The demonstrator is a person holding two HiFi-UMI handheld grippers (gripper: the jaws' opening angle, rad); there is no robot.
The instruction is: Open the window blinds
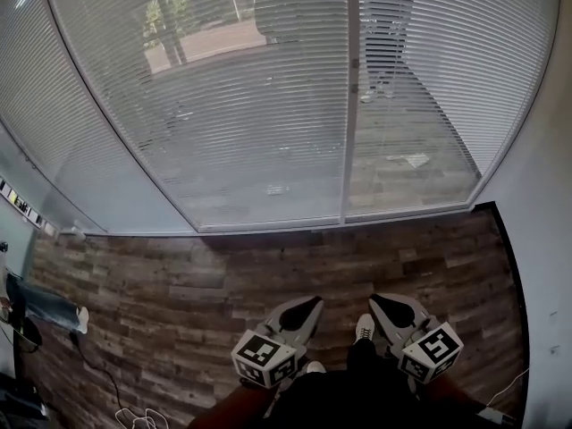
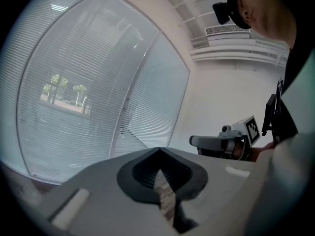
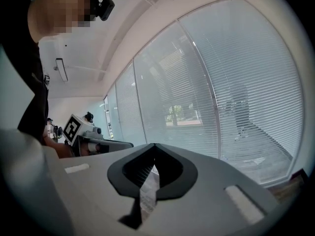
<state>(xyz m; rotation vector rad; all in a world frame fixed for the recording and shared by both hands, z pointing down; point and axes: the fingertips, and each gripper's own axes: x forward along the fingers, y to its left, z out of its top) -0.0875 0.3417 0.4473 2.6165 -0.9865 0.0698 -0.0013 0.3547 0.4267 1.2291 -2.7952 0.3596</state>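
Note:
The window blinds (image 1: 268,105) hang lowered over the whole glass wall, and their slats let trees and pavement outside show through. They also fill the left gripper view as blinds (image 2: 88,97) and the right gripper view as blinds (image 3: 236,92). My left gripper (image 1: 315,300) and right gripper (image 1: 375,298) are side by side low over the wooden floor, well short of the window. Both point toward it and both are shut on nothing. The left gripper (image 2: 158,150) shows its tips together, as does the right gripper (image 3: 154,145). I see no cord or wand.
A vertical window post (image 1: 350,105) splits the glass right of centre. A white wall (image 1: 545,266) closes the right side. Cables (image 1: 134,414) and a dark object (image 1: 40,307) lie on the floor at the left. A shoe (image 1: 364,328) shows between the grippers.

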